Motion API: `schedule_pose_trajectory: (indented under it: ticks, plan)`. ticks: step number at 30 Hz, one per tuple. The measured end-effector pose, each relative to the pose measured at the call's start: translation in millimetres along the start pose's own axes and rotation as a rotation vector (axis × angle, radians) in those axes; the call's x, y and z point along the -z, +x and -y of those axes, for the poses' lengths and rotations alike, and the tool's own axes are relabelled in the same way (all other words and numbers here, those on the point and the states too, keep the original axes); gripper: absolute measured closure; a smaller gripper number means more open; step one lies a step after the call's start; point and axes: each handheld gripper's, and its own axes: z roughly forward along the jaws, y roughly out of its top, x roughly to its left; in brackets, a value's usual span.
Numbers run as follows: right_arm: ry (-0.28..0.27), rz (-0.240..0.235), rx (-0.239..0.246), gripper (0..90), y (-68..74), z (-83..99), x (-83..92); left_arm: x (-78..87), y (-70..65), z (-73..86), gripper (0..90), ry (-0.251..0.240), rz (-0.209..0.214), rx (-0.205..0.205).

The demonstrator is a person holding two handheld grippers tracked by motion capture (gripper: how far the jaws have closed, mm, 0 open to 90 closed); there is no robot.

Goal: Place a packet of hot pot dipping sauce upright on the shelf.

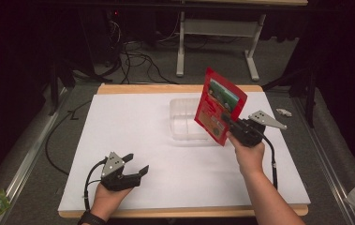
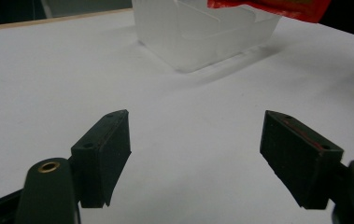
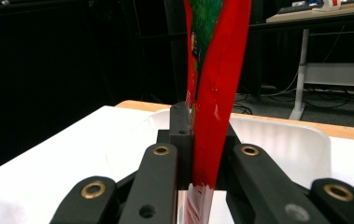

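no writing readable on red packet [image 1: 219, 107] gripped.

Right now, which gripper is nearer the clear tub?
Right. The right gripper, shut on the red packet, hangs at the tub's right edge; the left gripper sits open, well short of it.

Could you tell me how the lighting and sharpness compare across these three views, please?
High view: white table sheet brightly lit, surroundings nearly black. Left gripper view: jaws sharp, clear container soft and hazy, casting a faint shadow. Right gripper view: red packet shows glare streaks; background dim.
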Motion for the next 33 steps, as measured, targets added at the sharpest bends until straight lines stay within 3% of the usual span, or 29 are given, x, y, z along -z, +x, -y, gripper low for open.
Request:
schedule_pose_trajectory:
  ticks: [21, 33]
  plan:
    - [0.000, 0.074, 0.016, 85.2, 3.2, -5.6, -60.0, 3.1, 3.5, 0.8, 25.0, -0.022, 0.009, -0.009]
    - [-0.005, 0.088, 0.006, 85.3, 3.0, -4.5, -72.2, 3.9, 4.5, 0.9, 25.0, -0.021, 0.008, -0.012]
